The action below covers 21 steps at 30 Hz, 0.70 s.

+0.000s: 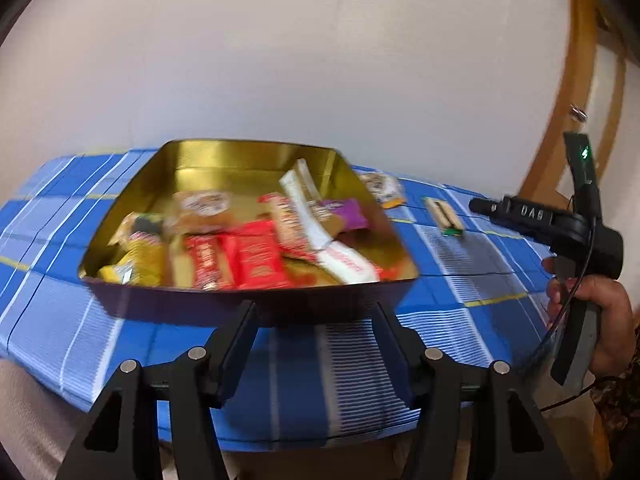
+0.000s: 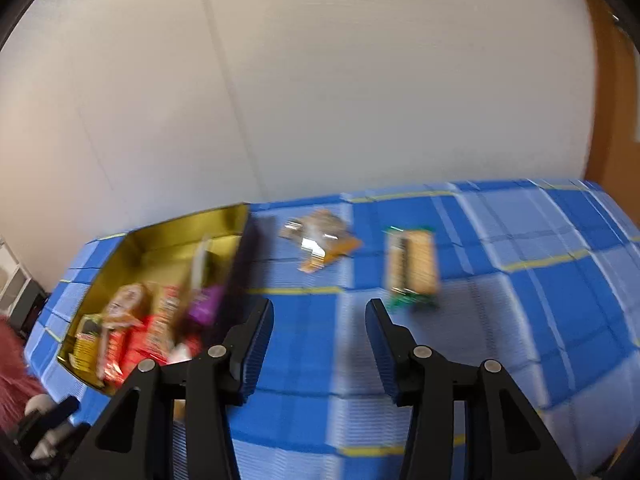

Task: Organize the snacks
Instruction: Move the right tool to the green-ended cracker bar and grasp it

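Note:
A gold-lined tin (image 1: 208, 158) (image 2: 160, 236) on the blue checked tablecloth (image 1: 460, 280) holds several wrapped snacks: red packs (image 1: 248, 260), a white bar (image 1: 316, 216) and a purple pack (image 1: 348, 216). Two snacks lie loose on the cloth to its right: a clear-and-orange pack (image 1: 384, 190) (image 2: 320, 242) and a tan bar with green ends (image 1: 444, 216) (image 2: 412, 266). My left gripper (image 1: 316, 316) stands open just in front of the tin, empty. My right gripper (image 2: 320, 320) is open with nothing between its fingers, short of the two loose snacks; its body (image 1: 560, 224) shows in a hand at the right.
A white wall stands behind the table. A wooden frame (image 1: 576, 92) rises at the far right. The cloth's near edge (image 1: 320, 436) lies close under the left gripper. Both views are blurred by motion.

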### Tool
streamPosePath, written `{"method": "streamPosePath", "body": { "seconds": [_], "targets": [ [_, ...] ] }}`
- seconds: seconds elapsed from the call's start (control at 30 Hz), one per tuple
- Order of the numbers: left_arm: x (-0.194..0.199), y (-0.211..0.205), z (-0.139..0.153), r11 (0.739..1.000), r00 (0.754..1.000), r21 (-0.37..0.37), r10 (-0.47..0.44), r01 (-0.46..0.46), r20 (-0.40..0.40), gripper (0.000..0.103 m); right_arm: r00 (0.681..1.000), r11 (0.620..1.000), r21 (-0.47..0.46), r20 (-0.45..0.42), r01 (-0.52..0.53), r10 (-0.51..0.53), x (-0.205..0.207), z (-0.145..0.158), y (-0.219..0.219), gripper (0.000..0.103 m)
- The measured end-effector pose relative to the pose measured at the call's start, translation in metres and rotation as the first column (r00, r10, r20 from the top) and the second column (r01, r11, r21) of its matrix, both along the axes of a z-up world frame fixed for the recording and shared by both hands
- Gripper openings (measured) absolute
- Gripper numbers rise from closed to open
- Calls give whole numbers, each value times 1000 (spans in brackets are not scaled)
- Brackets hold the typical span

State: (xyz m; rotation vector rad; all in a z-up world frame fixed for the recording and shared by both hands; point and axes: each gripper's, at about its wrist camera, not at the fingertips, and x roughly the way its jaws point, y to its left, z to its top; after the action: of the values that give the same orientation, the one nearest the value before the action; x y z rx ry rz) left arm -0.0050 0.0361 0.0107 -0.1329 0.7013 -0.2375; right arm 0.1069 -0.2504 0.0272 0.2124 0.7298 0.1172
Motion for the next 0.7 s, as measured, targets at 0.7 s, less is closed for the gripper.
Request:
{"method": "streamPosePath", "body": {
  "seconds": [0.7],
  "targets": [
    [9,-78,10,982,982,40,-185,186,-32,67,954,954,68,-87,292,-286,-29,-59,-125,75]
  ]
}}
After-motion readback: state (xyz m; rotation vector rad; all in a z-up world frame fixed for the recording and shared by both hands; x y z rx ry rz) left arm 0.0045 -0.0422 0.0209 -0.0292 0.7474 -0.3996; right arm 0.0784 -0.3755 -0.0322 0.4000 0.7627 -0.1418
